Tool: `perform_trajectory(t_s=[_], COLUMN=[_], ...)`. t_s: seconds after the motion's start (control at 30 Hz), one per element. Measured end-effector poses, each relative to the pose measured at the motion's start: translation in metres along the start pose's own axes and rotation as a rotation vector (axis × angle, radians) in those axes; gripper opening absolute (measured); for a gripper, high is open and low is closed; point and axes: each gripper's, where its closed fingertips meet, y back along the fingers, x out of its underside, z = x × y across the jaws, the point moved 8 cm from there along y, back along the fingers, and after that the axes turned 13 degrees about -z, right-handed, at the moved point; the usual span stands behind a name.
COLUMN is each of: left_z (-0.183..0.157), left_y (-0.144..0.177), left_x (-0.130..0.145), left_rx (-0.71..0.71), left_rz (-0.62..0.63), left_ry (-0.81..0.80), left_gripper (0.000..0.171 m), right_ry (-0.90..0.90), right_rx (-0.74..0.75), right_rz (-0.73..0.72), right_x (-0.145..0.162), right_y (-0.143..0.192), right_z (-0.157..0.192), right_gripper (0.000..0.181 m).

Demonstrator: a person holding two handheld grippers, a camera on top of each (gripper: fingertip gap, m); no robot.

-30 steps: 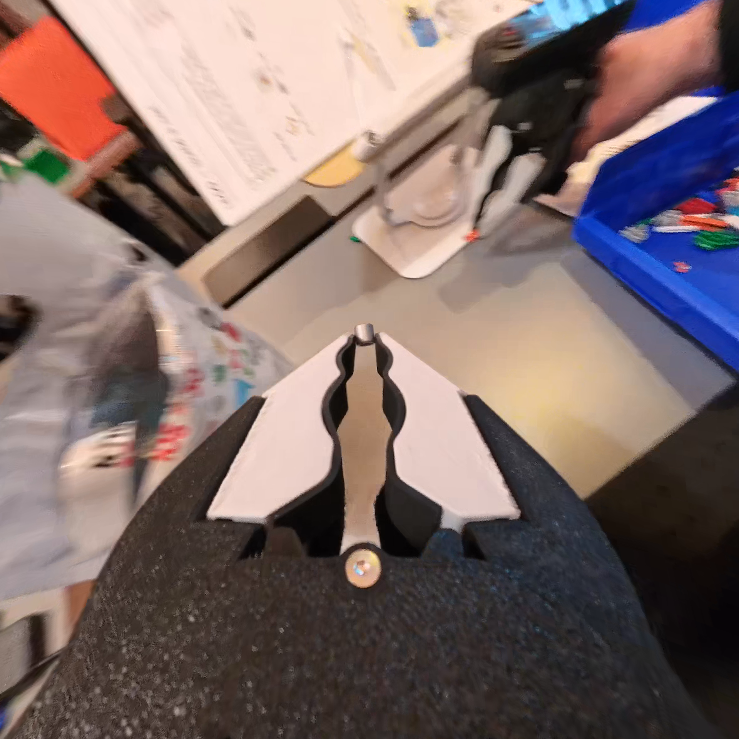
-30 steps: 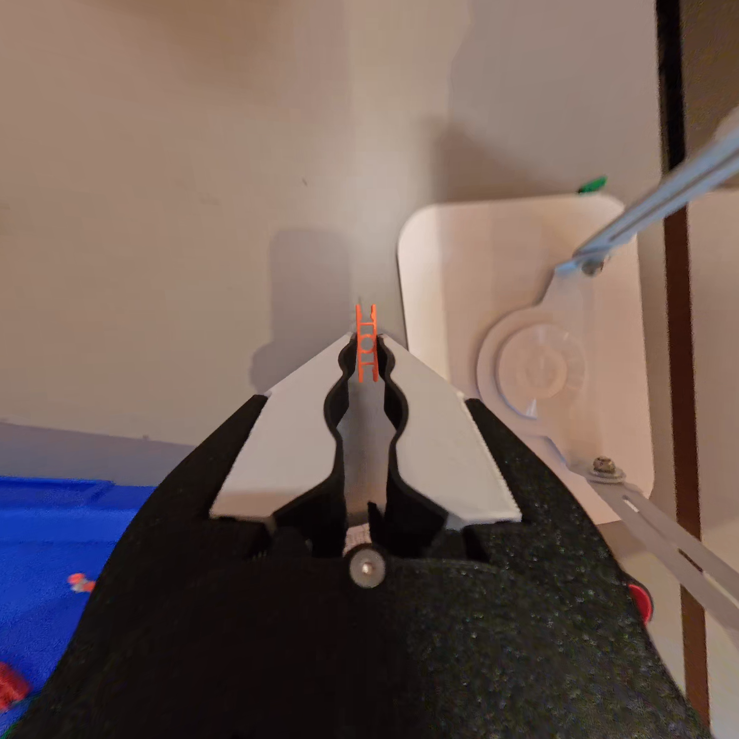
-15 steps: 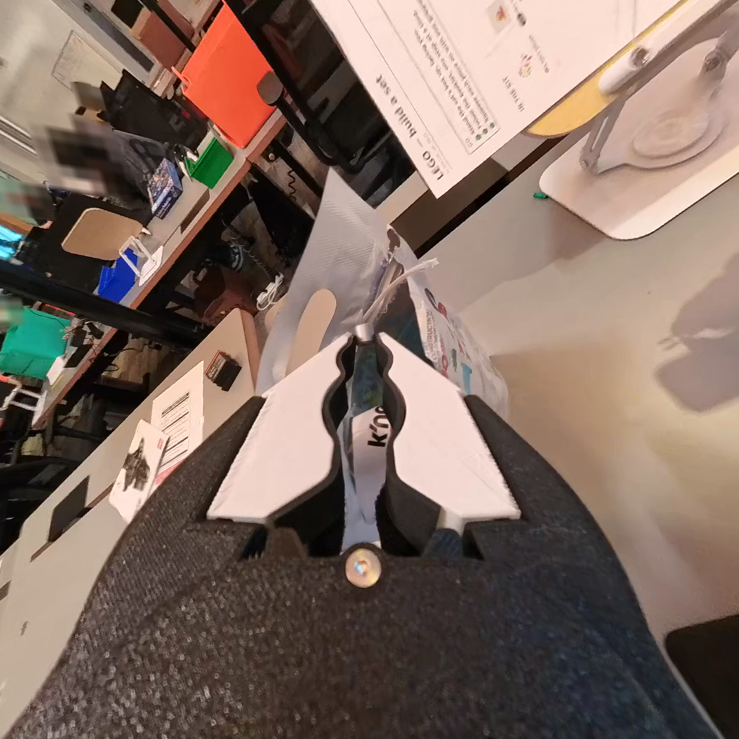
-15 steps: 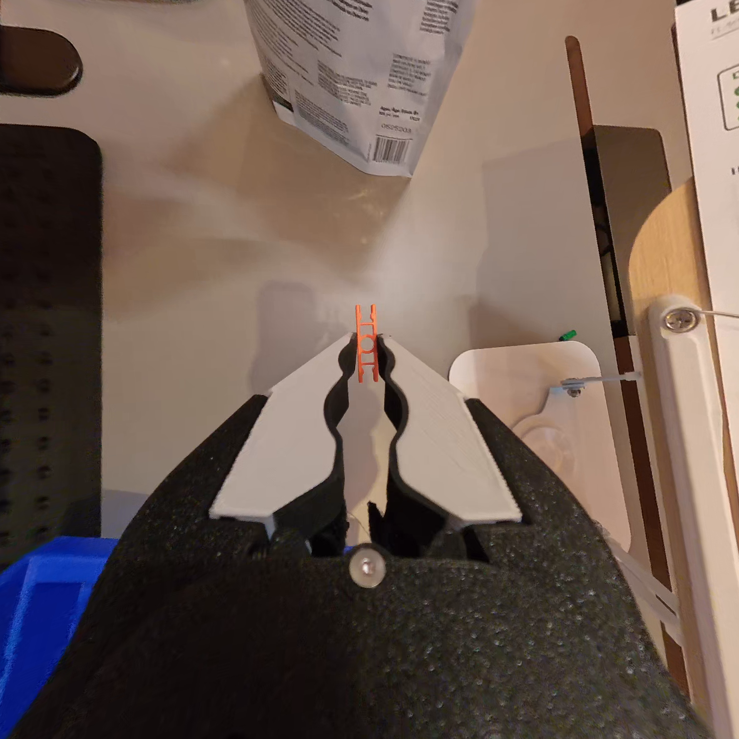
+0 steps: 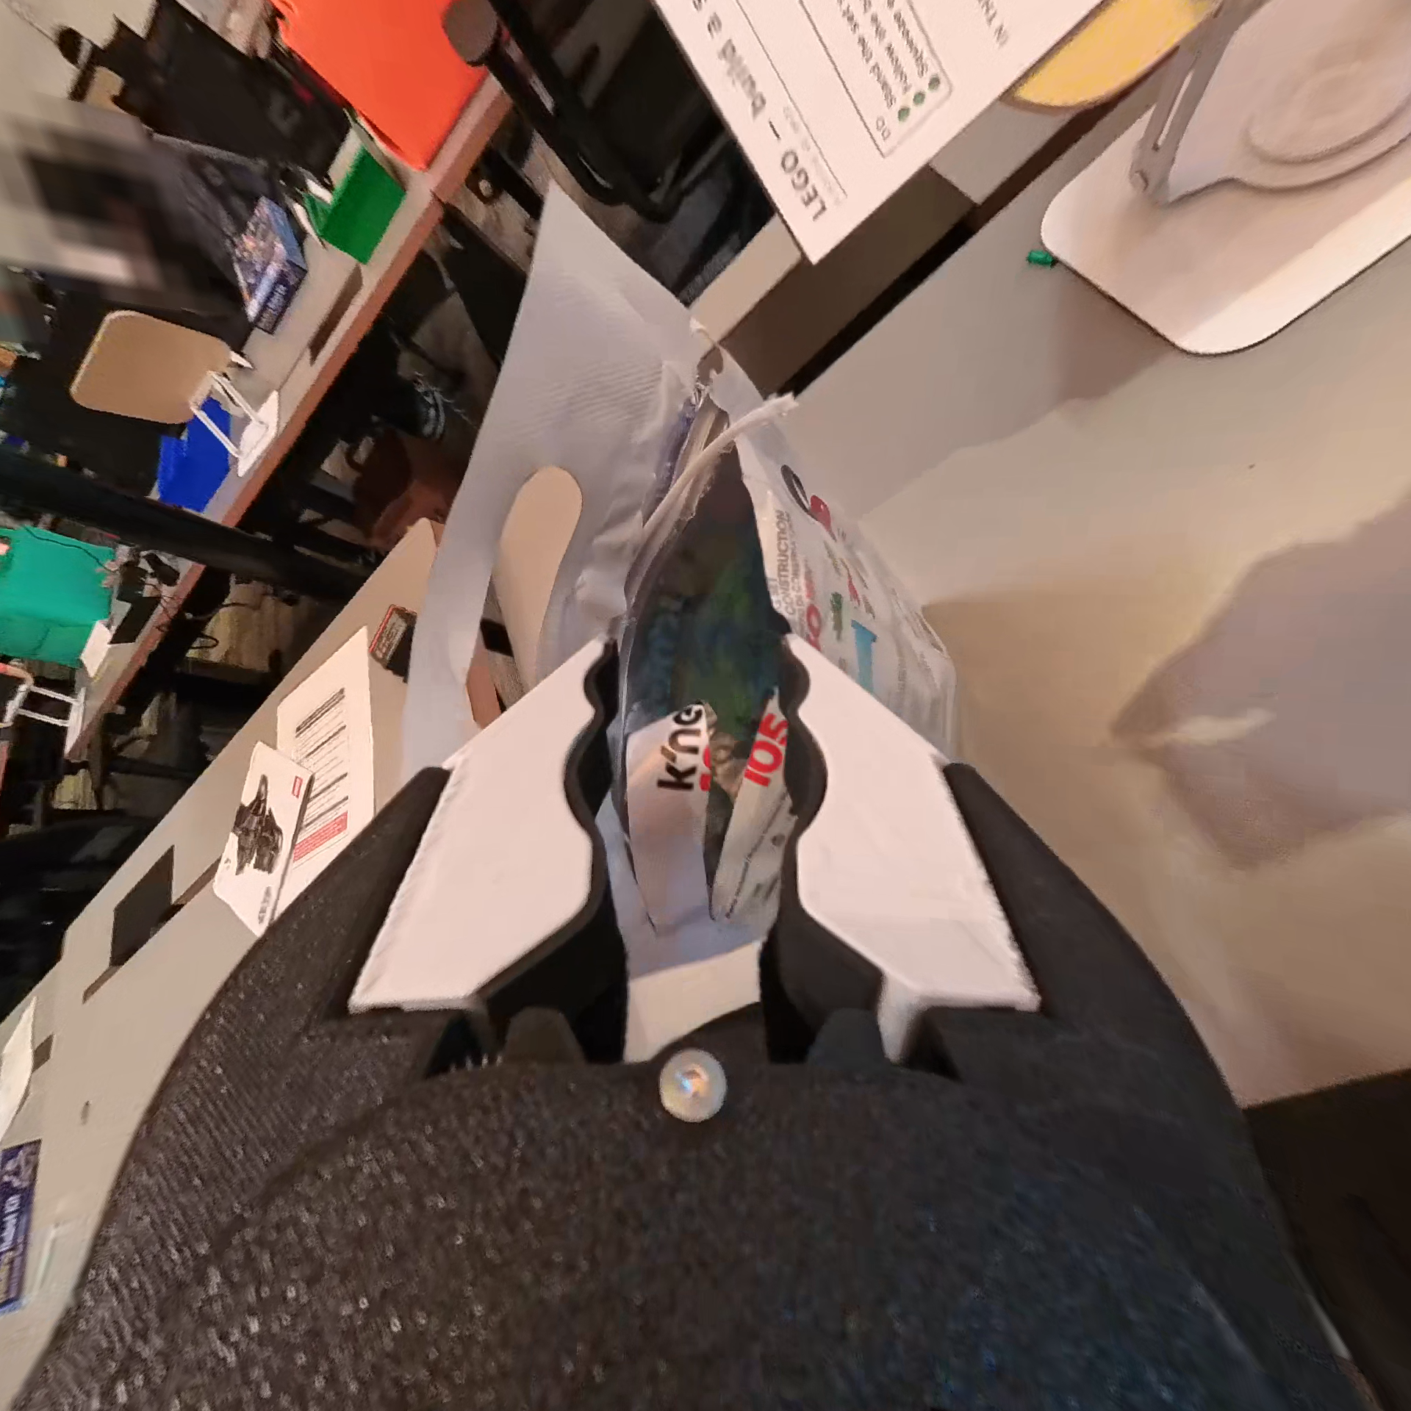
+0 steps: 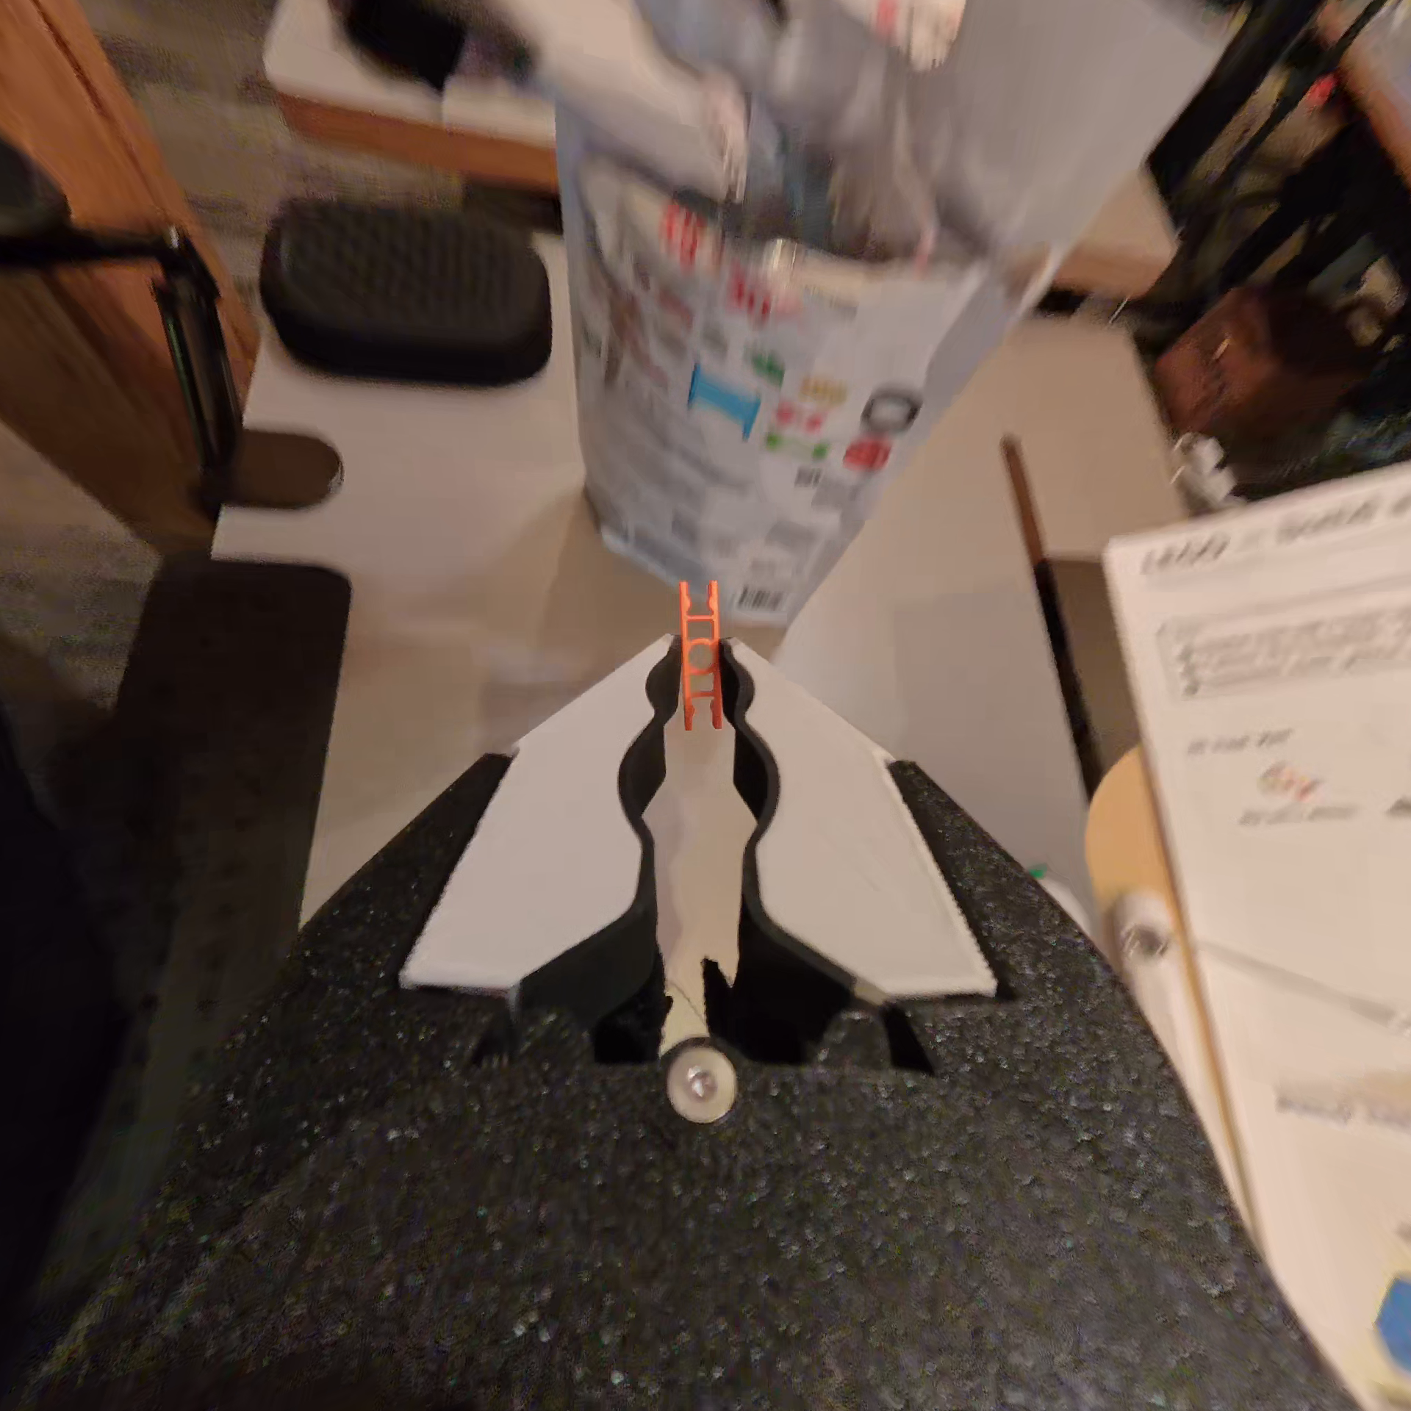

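My left gripper (image 5: 699, 649) is open, right over the torn-open mouth of a white printed plastic bag (image 5: 840, 611). The bag's dark inside, with blurred blue and green pieces, shows between the fingers, and the pads do not press on it. No piece shows at the fingertips (image 5: 565, 687). My right gripper (image 6: 701, 645) is shut on a small orange ladder-shaped piece (image 6: 701, 672), which stands upright with its top past the tips. The bag (image 6: 733, 427) stands just beyond it on the beige table, blurred.
A white stand base (image 5: 1222, 252) and a printed sheet (image 5: 840, 76) are at the upper right; the sheet also shows in the right wrist view (image 6: 1260, 763). A small green piece (image 5: 1040, 258) lies by the base. Leaflets (image 5: 267, 832) lie at the left. A black mat (image 6: 191, 763) is left. The white stand base (image 5: 1222, 252) lies around 30 cm away from my right fingertips.
My left jaws have opened over the bag's mouth, and the small grey piece held at their tips no longer shows. My right gripper has swung toward the bag, still holding the orange piece.
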Motion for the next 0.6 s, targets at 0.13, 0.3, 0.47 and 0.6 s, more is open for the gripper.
perform_trajectory(t_s=[0.13, 0.3, 0.47, 0.6], left_z=[-0.007, -0.016, -0.019, -0.027], left_y=[0.032, 0.056, 0.065, 0.066], left_x=[0.004, 0.022, 0.031, 0.028], left_rx=[-0.047, -0.015, 0.022, 0.084], left_rz=[-0.077, -0.06, -0.075, -0.142], left_ry=[0.05, 0.088, 0.121, 0.131], left_gripper=[0.037, 0.037, 0.036, 0.036], right_ry=[0.079, 0.283, 0.433, 0.324], right_rx=[0.01, -0.005, 0.018, -0.012], right_rz=[-0.145, -0.11, 0.07, 0.011], right_x=[-0.065, -0.103, -0.096, -0.099], right_y=[-0.036, -0.097, -0.143, -0.123], right_z=[-0.01, -0.025, -0.038, -0.041], right_gripper=[0.008, 0.008, 0.031, 0.032])
